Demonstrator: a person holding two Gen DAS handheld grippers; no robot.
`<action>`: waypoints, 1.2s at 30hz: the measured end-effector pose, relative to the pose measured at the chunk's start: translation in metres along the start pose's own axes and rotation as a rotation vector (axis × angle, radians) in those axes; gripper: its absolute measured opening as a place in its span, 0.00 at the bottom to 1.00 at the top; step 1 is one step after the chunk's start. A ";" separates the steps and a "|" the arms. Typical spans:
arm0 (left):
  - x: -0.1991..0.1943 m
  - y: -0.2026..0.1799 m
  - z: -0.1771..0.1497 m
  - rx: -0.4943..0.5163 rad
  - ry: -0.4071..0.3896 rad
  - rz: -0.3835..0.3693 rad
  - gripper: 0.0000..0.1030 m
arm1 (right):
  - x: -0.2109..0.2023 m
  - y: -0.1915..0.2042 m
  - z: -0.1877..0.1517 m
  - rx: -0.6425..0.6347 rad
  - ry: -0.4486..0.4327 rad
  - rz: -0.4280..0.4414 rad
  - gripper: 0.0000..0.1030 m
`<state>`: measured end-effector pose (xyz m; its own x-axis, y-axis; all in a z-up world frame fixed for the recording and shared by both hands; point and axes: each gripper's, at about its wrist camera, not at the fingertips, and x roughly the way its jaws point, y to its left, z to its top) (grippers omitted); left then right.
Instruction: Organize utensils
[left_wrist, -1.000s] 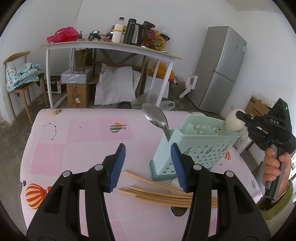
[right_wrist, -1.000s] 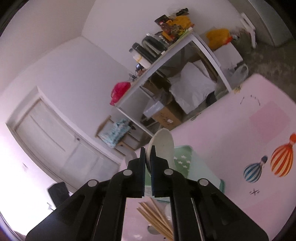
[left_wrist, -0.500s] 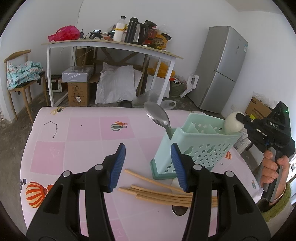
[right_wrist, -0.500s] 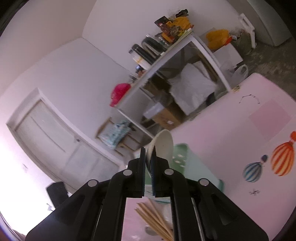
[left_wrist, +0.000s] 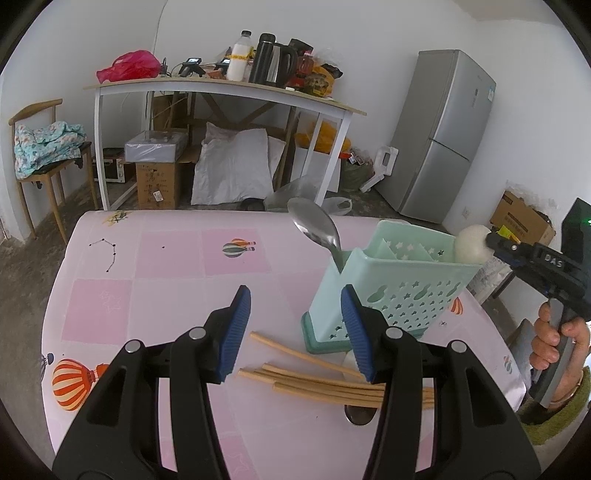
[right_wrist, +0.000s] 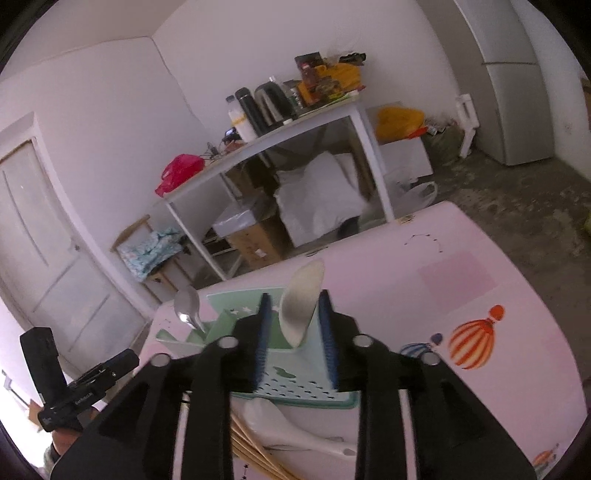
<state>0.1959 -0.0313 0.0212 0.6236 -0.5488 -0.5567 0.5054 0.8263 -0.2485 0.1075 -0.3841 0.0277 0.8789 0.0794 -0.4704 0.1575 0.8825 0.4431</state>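
A mint utensil holder (left_wrist: 399, 288) stands on the pink table, with a metal spoon (left_wrist: 316, 225) upright in its left end. A white spoon (right_wrist: 301, 299) stands in the right end of the holder (right_wrist: 295, 380). My right gripper (right_wrist: 293, 339) straddles this spoon; its jaws are opening and the blue pads show a gap on both sides of it. My left gripper (left_wrist: 295, 328) hangs open over several wooden chopsticks (left_wrist: 314, 380) lying in front of the holder, nothing between its fingers. Another white spoon (right_wrist: 280, 424) lies by the holder's base.
A second metal spoon (left_wrist: 358, 413) lies partly under the chopsticks. A person's hand (left_wrist: 554, 336) holds the right gripper's handle past the table's right edge. Beyond the table stand a cluttered white desk (left_wrist: 221, 88), a chair (left_wrist: 44, 147) and a grey fridge (left_wrist: 443, 136).
The right gripper's jaws have parted from the white spoon they were shut on, and its view has rolled; the spoon now stands in the holder. The left gripper has not moved.
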 end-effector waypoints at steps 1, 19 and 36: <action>0.000 0.000 -0.001 0.000 0.002 0.002 0.46 | -0.003 0.000 0.000 -0.004 -0.007 -0.008 0.33; 0.080 -0.009 -0.021 0.087 0.173 0.114 0.46 | 0.010 -0.013 -0.095 0.127 0.263 0.083 0.35; 0.094 -0.018 -0.059 0.166 0.345 0.096 0.46 | 0.061 0.015 -0.140 0.014 0.482 0.146 0.35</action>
<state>0.2106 -0.0900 -0.0731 0.4500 -0.3719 -0.8119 0.5615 0.8248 -0.0666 0.1001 -0.3010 -0.1006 0.5844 0.4096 -0.7005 0.0572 0.8403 0.5391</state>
